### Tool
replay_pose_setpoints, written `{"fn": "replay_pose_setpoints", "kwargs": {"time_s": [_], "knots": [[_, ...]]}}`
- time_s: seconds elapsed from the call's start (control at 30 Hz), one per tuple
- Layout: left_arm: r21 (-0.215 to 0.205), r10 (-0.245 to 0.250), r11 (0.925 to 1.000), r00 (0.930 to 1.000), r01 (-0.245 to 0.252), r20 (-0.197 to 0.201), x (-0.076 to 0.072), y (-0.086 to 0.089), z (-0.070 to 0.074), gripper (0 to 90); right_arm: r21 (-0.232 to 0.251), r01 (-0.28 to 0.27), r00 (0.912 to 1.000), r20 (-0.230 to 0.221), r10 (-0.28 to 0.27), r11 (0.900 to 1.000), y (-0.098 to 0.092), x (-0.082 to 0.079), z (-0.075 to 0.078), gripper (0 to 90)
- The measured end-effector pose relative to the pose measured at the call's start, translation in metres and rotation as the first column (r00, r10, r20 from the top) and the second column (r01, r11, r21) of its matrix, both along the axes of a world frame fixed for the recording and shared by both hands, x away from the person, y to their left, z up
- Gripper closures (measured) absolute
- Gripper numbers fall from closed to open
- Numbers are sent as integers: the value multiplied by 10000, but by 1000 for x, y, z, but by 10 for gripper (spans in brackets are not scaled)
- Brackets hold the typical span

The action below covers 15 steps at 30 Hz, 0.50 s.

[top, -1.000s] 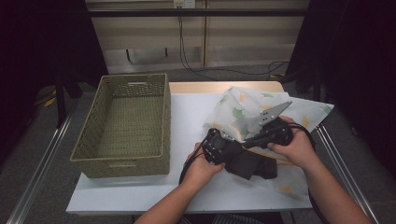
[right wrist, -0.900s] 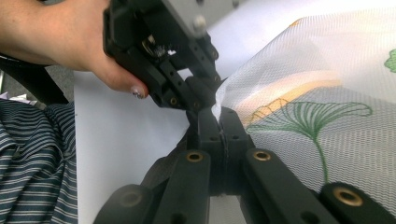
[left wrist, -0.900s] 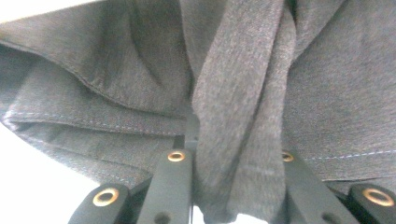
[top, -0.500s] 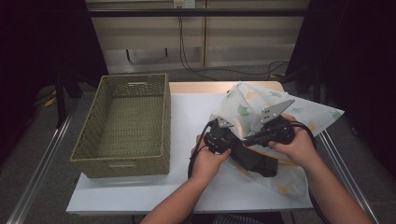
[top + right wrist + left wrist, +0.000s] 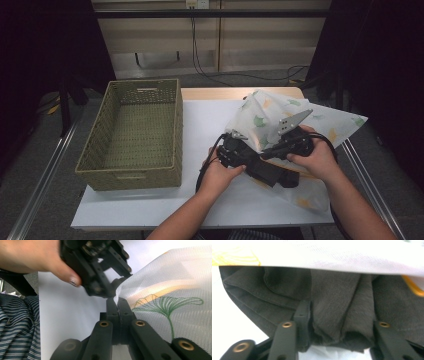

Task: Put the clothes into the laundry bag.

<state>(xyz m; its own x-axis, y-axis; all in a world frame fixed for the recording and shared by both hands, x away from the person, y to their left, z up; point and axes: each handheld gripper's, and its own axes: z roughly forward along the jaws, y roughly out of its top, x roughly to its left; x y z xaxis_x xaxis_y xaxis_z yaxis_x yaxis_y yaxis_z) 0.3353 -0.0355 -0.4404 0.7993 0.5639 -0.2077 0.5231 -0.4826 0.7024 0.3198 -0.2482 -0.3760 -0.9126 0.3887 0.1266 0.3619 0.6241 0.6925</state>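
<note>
The dark cloth [image 5: 272, 174] lies on the desk [image 5: 200, 125] under the mesh bag [image 5: 280, 112], long axis running from near-left to right. Its folded edge sits between the left gripper [image 5: 337, 327]'s half-open jaws, which have just been opening; the right gripper [image 5: 117, 307]'s jaws are clamped on the bag's edge. Since before, the bag's far end has spread flatter.

Your white mesh bag [image 5: 280, 117], printed with green and yellow ginkgo leaves, lies rumpled at the table's right, its far part raised and its near edge lifted. A dark grey cloth [image 5: 332, 302] (folded, creased) sits at the bag's near-left edge, tucked partly under the mesh.
</note>
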Motion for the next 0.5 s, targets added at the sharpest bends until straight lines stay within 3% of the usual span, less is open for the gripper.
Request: {"fn": "replay_pose_setpoints", "kwargs": {"time_s": [0.03, 0.2, 0.33, 0.5], "knots": [[-60, 101, 9999, 9999, -101, 59, -2, 0, 1, 512, -5, 4, 10000, -14, -4, 10000, 0, 0, 0, 900], [723, -28, 9974, 9991, -3, 415, -13, 11, 15, 396, 9, 65, 10000, 56, -65, 10000, -1, -1, 1, 900], [967, 94, 9953, 9998, -108, 147, -16, 19, 13, 392, -9, 132, 9999, 47, -132, 9999, -2, -1, 2, 900], [1587, -126, 9872, 9991, 189, -404, -17, 20, 3, 386, 33, 49, 10000, 54, -50, 10000, -2, -1, 2, 900]]}}
